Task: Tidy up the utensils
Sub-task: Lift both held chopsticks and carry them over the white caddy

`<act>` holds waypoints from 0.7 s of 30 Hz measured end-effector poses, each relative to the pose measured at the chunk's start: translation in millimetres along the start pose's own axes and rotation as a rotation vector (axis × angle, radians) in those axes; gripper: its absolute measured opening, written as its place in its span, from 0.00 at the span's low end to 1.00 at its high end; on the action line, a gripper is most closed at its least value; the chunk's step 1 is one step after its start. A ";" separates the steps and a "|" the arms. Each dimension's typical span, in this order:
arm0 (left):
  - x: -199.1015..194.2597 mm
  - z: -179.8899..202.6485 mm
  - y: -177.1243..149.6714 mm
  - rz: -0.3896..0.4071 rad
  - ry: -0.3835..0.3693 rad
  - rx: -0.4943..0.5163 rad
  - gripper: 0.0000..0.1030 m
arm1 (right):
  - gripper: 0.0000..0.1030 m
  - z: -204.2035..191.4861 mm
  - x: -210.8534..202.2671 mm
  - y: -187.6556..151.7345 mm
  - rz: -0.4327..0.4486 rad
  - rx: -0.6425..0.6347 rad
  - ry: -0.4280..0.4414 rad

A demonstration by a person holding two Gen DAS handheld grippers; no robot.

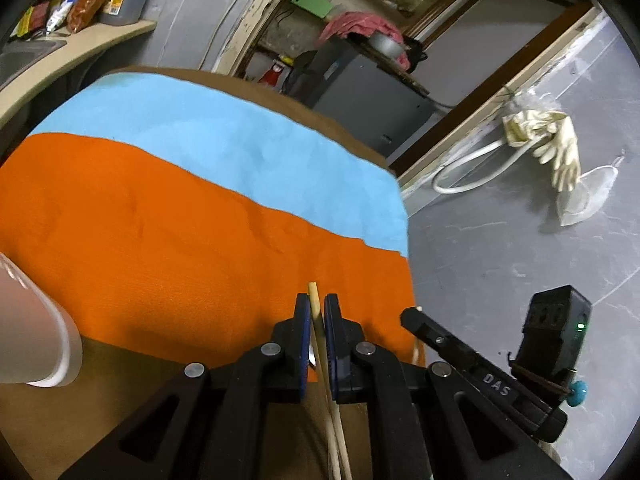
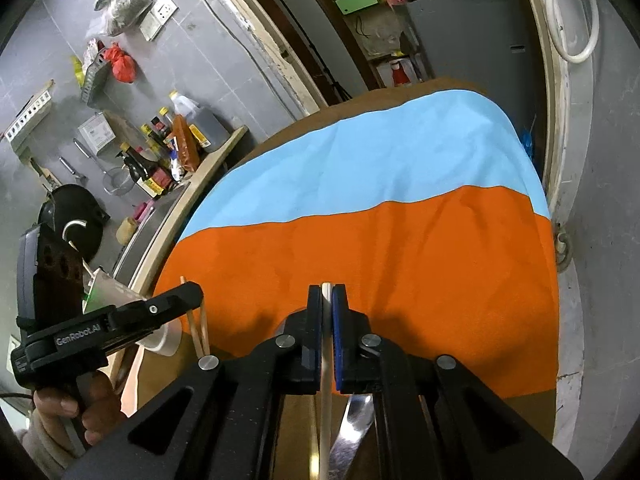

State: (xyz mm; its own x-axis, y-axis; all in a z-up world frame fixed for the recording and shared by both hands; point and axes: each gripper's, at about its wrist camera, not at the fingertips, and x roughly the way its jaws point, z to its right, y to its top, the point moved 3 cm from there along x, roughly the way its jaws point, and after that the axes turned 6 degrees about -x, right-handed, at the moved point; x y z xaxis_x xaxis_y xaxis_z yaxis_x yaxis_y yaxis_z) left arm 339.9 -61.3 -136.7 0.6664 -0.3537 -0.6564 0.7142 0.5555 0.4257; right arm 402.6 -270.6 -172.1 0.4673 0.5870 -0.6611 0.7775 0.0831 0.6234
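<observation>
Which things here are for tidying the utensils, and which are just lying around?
For the job:
- chopsticks in the left hand-held gripper
- white utensil handle in the right hand-held gripper
- plastic cup
- orange-and-blue cloth

Just lying about:
- rubber gloves
- sauce bottles
- grey cabinet

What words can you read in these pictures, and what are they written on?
"DAS": on the black body of the right gripper, seen from the left wrist camera.
"GenRobot.AI": on the black body of the left gripper, seen from the right wrist camera.
Labels on the sauce bottles and packets: too small and blurred to read.
</observation>
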 end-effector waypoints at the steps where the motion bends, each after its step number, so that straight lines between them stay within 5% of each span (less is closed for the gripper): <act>1: -4.5 1.2 -0.5 0.009 -0.011 0.011 0.07 | 0.04 0.1 -1.4 -0.9 0.000 0.001 -0.001; 14: -43.6 30.5 -9.4 0.083 -0.076 0.123 0.05 | 0.04 -14.2 -36.3 -8.1 0.058 -0.045 -0.016; 21: -71.1 48.9 -8.9 0.147 -0.106 0.173 0.05 | 0.04 -34.5 -87.2 6.8 0.201 -0.107 -0.036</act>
State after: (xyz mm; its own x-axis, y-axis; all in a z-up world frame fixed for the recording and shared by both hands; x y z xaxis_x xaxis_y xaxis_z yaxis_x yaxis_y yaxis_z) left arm 296.7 -77.9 -63.4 0.7781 -0.3602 -0.5145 0.6277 0.4729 0.6183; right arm 352.7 -293.5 -95.8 0.6248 0.5712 -0.5323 0.6191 0.0530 0.7836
